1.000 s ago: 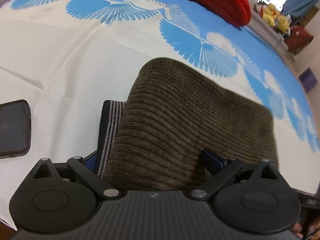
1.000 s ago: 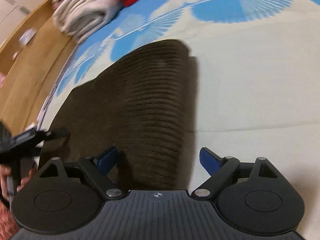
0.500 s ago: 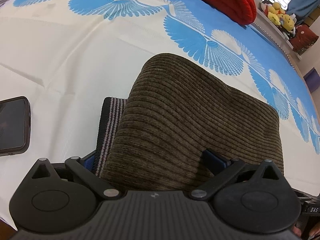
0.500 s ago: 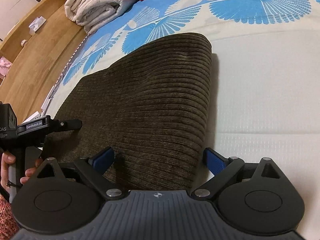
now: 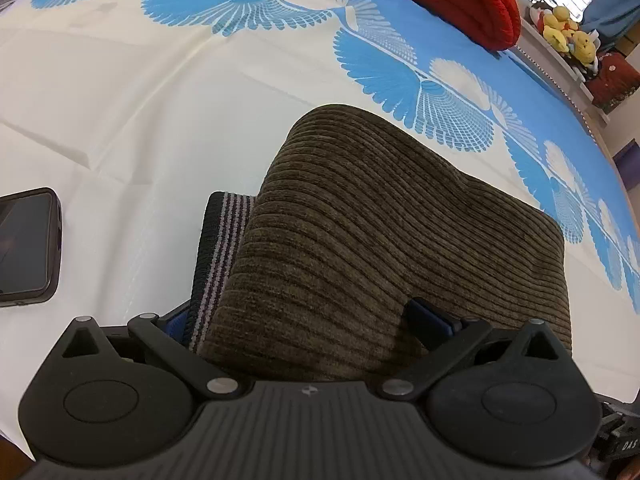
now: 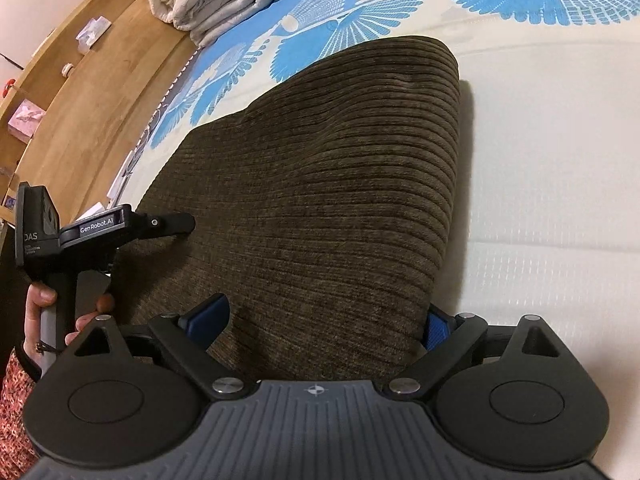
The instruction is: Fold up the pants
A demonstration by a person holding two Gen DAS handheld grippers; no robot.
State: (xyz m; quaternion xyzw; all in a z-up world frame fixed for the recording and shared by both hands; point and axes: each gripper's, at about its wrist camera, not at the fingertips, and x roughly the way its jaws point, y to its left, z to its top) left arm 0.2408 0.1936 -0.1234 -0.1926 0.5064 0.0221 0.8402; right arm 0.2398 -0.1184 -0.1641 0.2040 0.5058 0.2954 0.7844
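A: Corduroy pants (image 5: 384,232), brown, folded on bed sheet (image 5: 120,112), white w/ blue fans. Phone (image 5: 28,248) left.
B: Jaws?
A: Left gripper (image 5: 304,316), right gripper (image 6: 324,320): both spread wide, straddling pants' near edge. Wood floor (image 6: 92,92) beside bed.

Left claw (image 5: 304,320) left pad: mostly hidden behind the pants (image 5: 380,240) waistband.
Right claw (image 6: 320,322) right pad: half covered by the pants' (image 6: 320,184) edge.
Phone (image 5: 28,248), left of the left claw: cut by the frame edge.
Claw grip: cannot tell.
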